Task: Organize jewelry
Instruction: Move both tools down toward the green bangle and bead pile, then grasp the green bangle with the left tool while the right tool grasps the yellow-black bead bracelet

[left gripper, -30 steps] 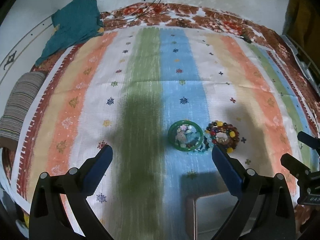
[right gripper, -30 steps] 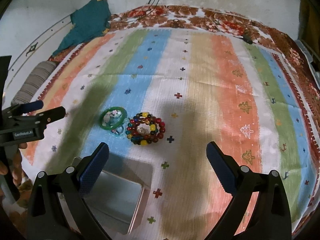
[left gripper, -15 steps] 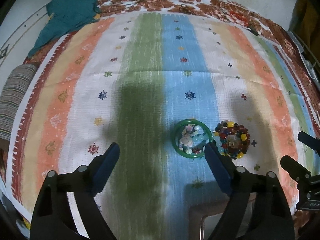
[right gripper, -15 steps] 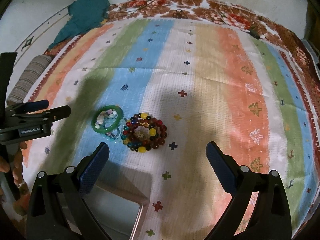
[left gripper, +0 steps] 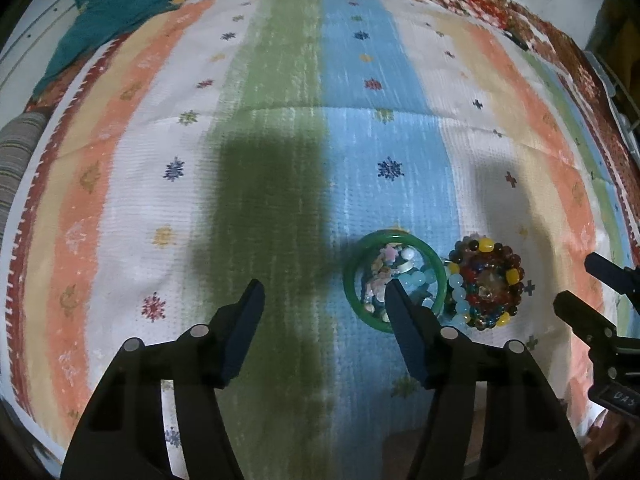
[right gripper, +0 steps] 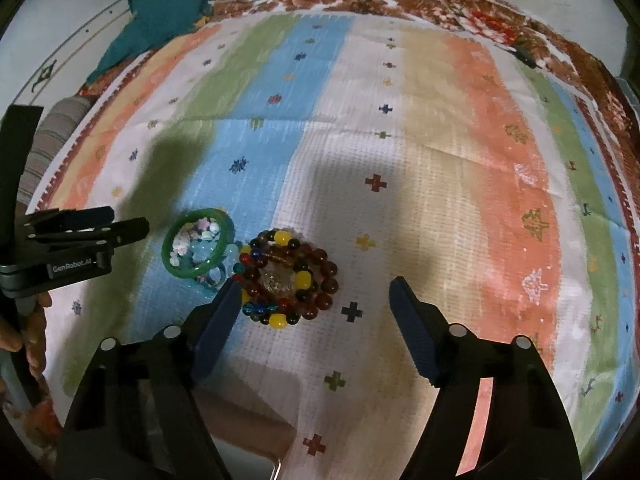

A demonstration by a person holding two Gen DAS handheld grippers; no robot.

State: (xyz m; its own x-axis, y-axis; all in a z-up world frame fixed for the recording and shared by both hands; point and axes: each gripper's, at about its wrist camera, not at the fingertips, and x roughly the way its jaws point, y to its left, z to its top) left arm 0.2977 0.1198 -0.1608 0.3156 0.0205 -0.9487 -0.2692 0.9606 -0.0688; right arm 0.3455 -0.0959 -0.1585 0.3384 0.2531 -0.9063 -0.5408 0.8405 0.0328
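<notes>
"GenRobot.AI" label (right gripper: 72, 268) on left claw (left gripper: 322, 300), green bangle (left gripper: 394, 280) beside it

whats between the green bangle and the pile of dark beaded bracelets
A strand of pale blue beads fills the gap between the green bangle and the dark beaded bracelets; both wrist views show it.

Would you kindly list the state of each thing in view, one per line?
Green glossy bangle: flat on the striped cloth, small pale trinkets inside.
Multicoloured round-bead bracelet pile: coiled beside the bangle, unheld.
Left tool: closing, nothing gripped.
Right tool: closing, nothing gripped.
Teal fabric: crumpled at the cloth's far corner.
</notes>
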